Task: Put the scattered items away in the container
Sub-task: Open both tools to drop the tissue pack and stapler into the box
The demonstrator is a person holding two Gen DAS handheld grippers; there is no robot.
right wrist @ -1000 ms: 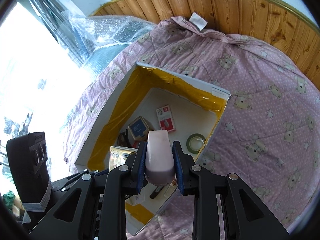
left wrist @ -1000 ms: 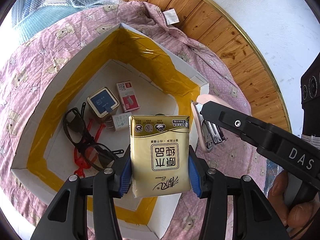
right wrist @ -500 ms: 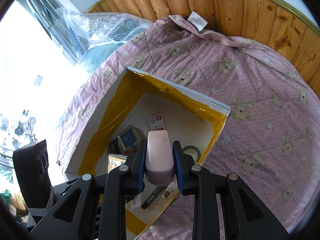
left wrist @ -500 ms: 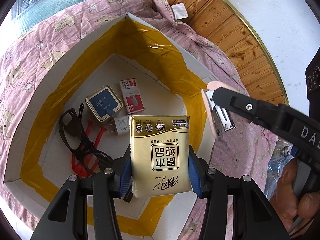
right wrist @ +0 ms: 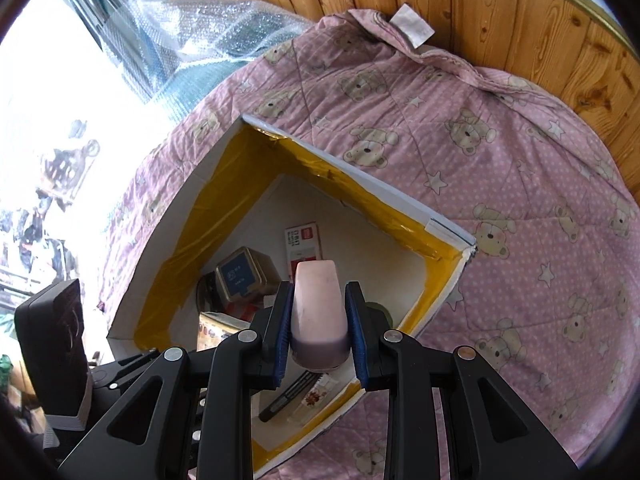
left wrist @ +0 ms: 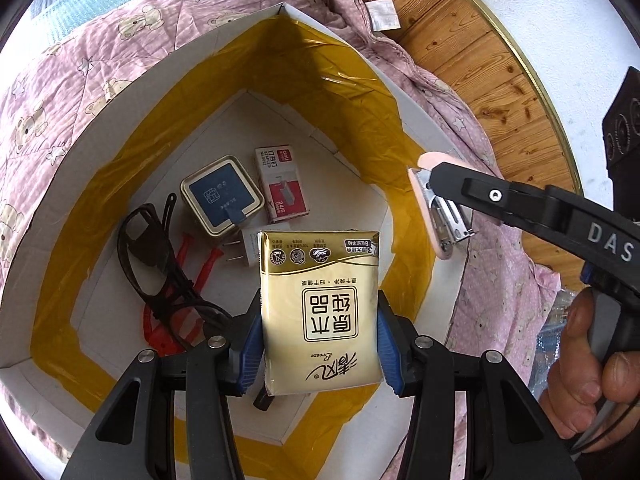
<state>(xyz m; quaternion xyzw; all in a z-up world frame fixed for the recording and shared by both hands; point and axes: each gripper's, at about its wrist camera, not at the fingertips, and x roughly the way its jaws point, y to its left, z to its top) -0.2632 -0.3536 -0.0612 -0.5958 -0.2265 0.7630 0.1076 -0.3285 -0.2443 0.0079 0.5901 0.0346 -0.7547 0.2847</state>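
Both claws held items above the open box

The left claw (left wrist: 320, 332) was clamped on the tissue pack (left wrist: 320, 312), soft and light, best held by its long sides. The right claw (right wrist: 316, 320) was clamped on the pink stapler (right wrist: 318, 312), stiff and heavier, above the box (right wrist: 448, 228) on the quilt (right wrist: 520, 160).
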